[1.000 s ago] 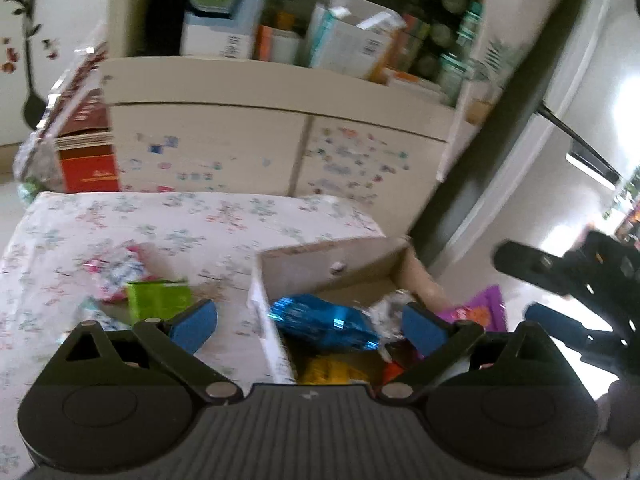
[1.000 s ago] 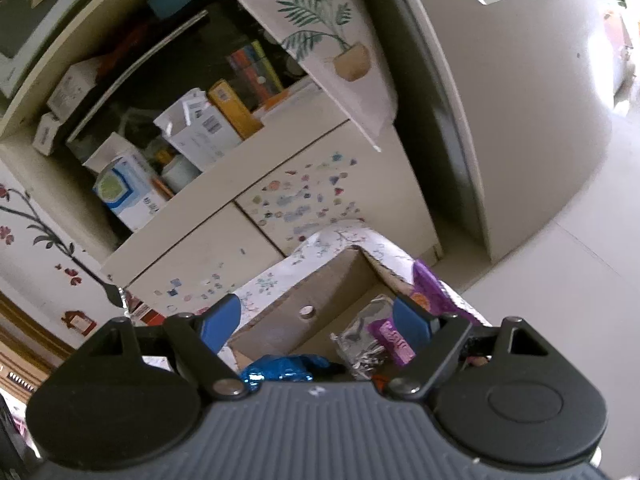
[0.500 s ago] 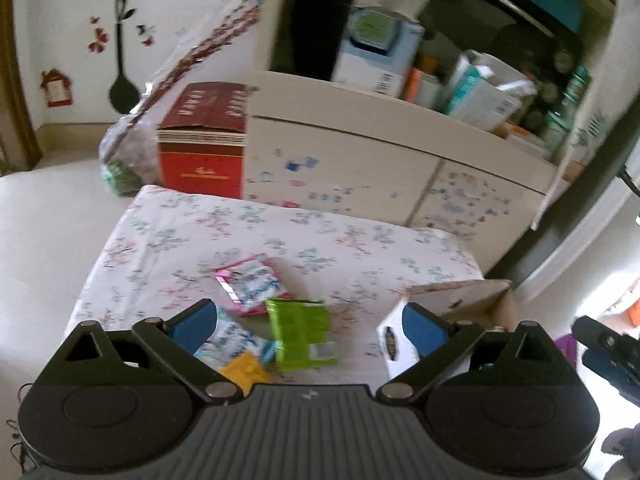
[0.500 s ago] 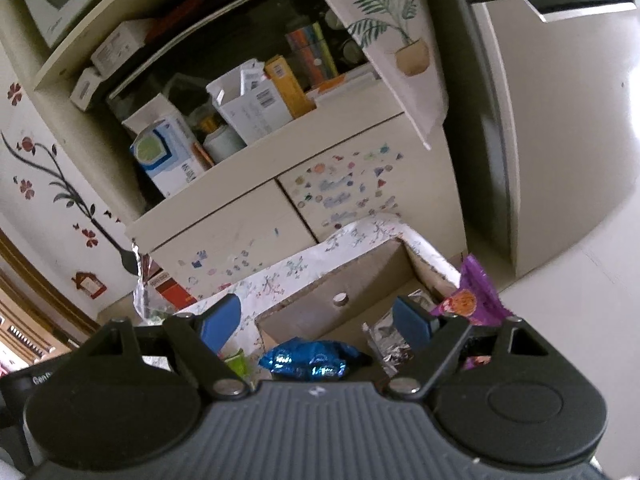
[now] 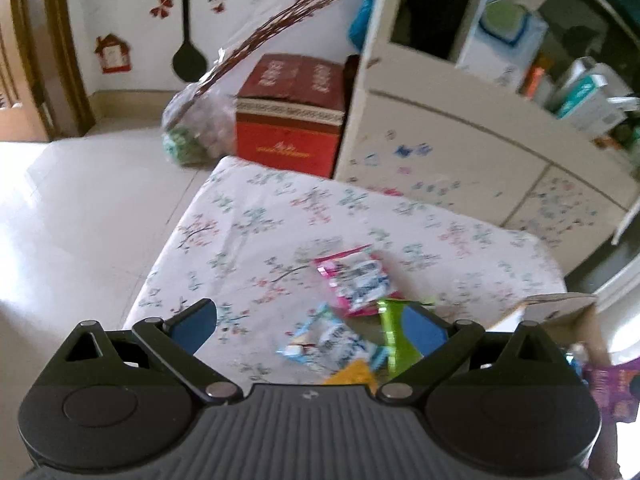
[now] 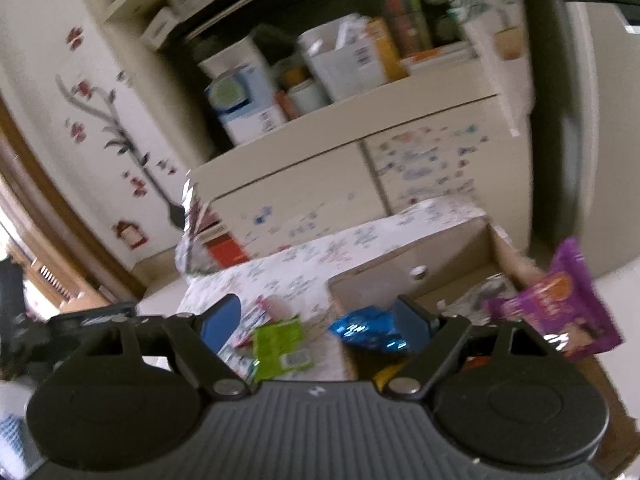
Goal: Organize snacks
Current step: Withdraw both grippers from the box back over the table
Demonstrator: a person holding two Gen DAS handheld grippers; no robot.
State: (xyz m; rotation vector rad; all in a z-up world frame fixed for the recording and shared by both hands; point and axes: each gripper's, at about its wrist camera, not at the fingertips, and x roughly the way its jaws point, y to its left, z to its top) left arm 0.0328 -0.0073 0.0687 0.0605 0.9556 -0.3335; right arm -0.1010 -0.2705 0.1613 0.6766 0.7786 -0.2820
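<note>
Snack packets lay loose on the floral tabletop [image 5: 248, 216] beside the cardboard box [image 6: 408, 256]. Both tools, left [image 5: 310, 322] and right [image 6: 318, 318], stood apart, empty. The green packet [image 5: 394, 344] looked light, crinkly, slippery; its crimped edge seemed the best hold.

Floral-covered table [image 5: 256, 216]: pink-and-white snack packet [image 5: 356, 280], green packet [image 5: 390, 332], pale blue packet [image 5: 324, 344] and yellow packet [image 5: 354, 374], clustered near the cardboard box [image 5: 560, 312]. Left gripper [image 5: 310, 326]: jaws apart, empty, above the packets. Behind: red carton [image 5: 290, 128], cream cabinet [image 5: 460, 152].
</note>
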